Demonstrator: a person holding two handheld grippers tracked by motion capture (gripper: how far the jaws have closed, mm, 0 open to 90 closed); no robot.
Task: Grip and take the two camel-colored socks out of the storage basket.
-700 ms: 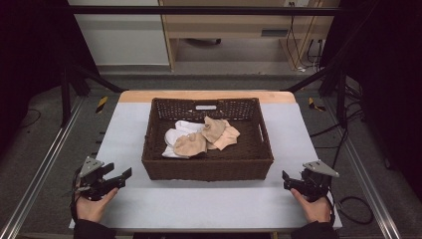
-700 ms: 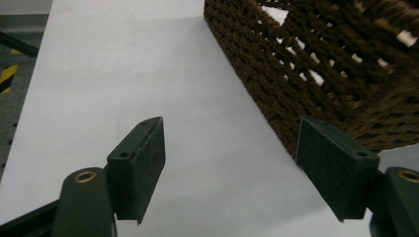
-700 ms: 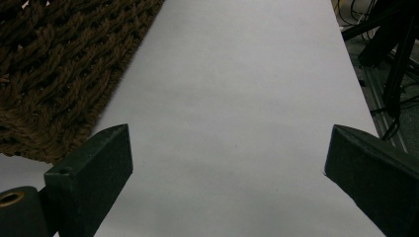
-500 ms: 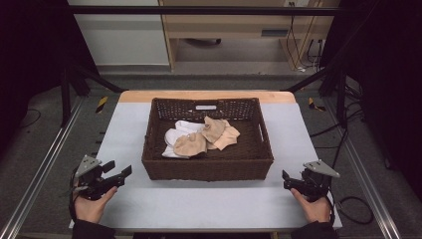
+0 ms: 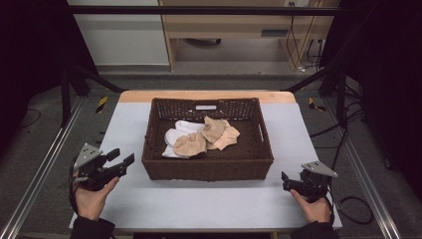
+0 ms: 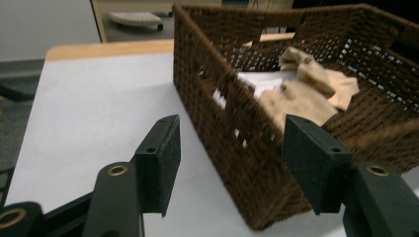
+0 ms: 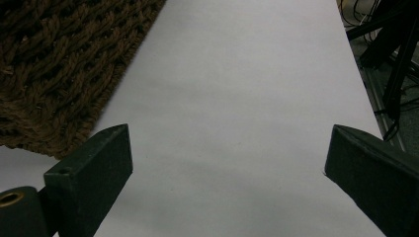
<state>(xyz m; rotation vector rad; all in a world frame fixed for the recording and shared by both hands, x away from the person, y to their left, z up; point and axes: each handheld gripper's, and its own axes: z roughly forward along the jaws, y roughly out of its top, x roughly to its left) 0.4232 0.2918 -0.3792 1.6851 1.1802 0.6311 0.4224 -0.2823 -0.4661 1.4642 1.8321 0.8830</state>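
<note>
A: Your left fingers (image 6: 158, 165) stand wide apart with nothing between them. Left gripper (image 5: 117, 163) hovers just off the basket's (image 5: 206, 169) near left corner, angled toward it.

B: And the right?

A: Right fingers (image 7: 94, 173) are spread wide too, empty, with bare bench (image 7: 237, 98) between them. Right gripper (image 5: 293, 183) sits low near the basket's near right corner, apart from it.

B: Where's the work?

A: Socks lie inside the basket: tan socks (image 5: 211, 137) heaped over white socks (image 5: 179, 134), mid-basket, leaning left of centre. Basket stands mid-bench.

B: Step?

A: I'd call it the very start; you haven't reached in yet. Next move likely calls for you to lift the left gripper over the wall and come down on the nearest tan sock (image 6: 291, 101).

B: Anything unclear?

A: Sock count. They overlap, so I can't tell pairs apart or how many white ones lie under the tan.
</note>
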